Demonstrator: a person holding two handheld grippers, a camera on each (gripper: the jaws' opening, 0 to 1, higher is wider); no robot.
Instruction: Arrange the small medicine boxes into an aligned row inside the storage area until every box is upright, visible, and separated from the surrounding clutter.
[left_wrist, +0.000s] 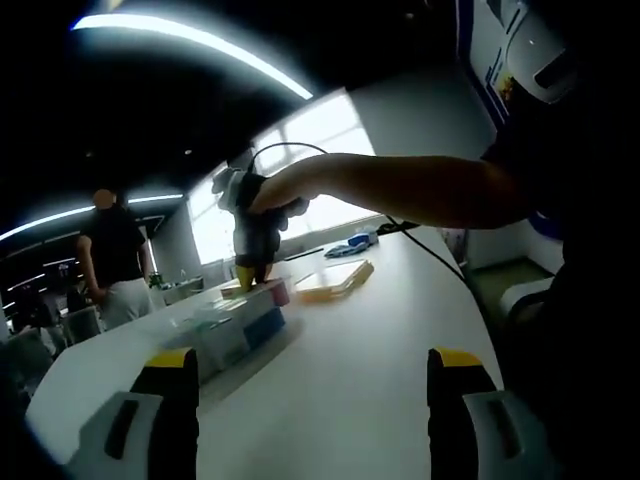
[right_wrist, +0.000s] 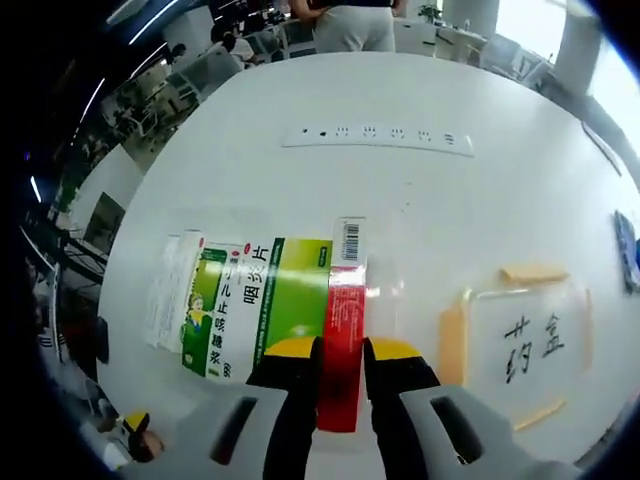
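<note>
Left gripper view first: my left gripper is just hanging over the white table with its jaws spread wide and nothing between them. Further along the table sits the clear plastic tray with the medicine boxes in it, and from here I can make out a blue side and a pinkish top on that row, not much more since it's dark against the windows. My right hand is up above the tray holding the other gripper, whose yellow tips come down right onto the boxes. Behind the tray there's a flat yellowish lid lying on the table, well apart from it, and a cable trails across the tabletop. A person stands at the far left.

Right gripper view: looking straight down, my right gripper is pinching the red medicine box, jaws pressed on its two long sides. The box stands on its edge, barcode end pointing away from me. Touching it on the left is the green medicine box, lying face up with Chinese print, and left of that a white box. All three are side by side in the tray, though its clear walls are hard to trace here. To the right lies the clear lid with yellow corners and two handwritten characters. A white power strip sits further up the table.
</note>
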